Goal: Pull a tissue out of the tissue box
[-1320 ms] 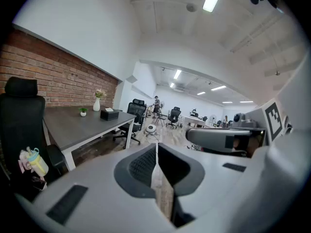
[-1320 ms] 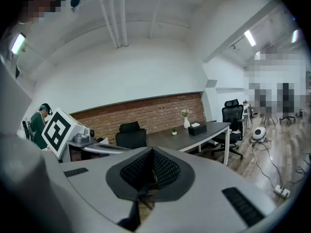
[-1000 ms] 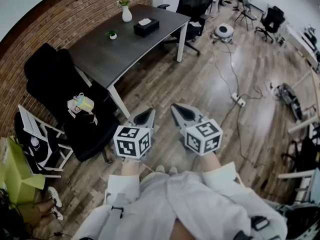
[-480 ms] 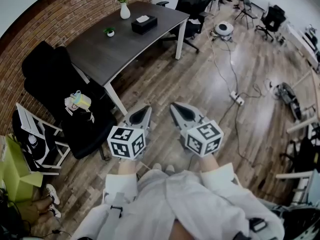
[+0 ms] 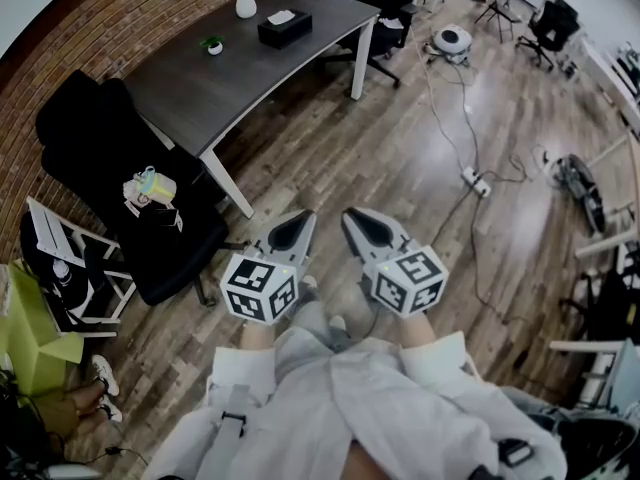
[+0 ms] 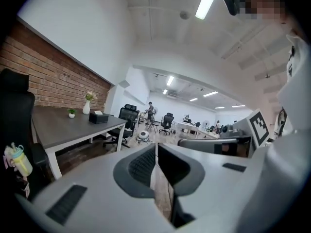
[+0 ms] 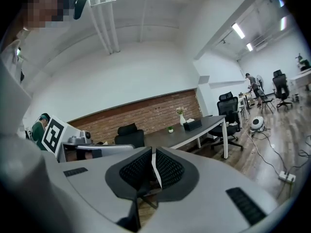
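Wood-plank floor (image 5: 400, 158) covers an open office, with a brick wall (image 5: 80, 48) along the left side in the head view. Against that wall stands a dark grey tabletop (image 5: 190, 88) on white legs. The black tissue box (image 5: 284, 30) sits near the tabletop's far end, upright, with a white tissue showing at its top slot. A white vase (image 5: 245, 3) with flowers stands just beyond the box, and a small potted plant (image 5: 213, 45) stands a little nearer the camera, apart from both. Black office chairs (image 5: 100, 158) stand at the near side of the tabletop, and one carries a pale bottle (image 5: 150, 183) on its seat. A power strip (image 5: 474, 180) with a trailing cable lies on the floor to the right, and a round white robot vacuum (image 5: 452, 39) rests farther back. The left tool (image 5: 303, 220) and the right tool (image 5: 354, 218) are held side by side over the floor in front of the person's white sleeves (image 5: 440, 353), well apart from the tabletop and the tissue box. Both point roughly toward the tabletop. In the left gripper view the left tool's jaws are closed together with nothing between them. In the right gripper view the right tool's jaws are likewise closed and empty. Neither tool touches any object.
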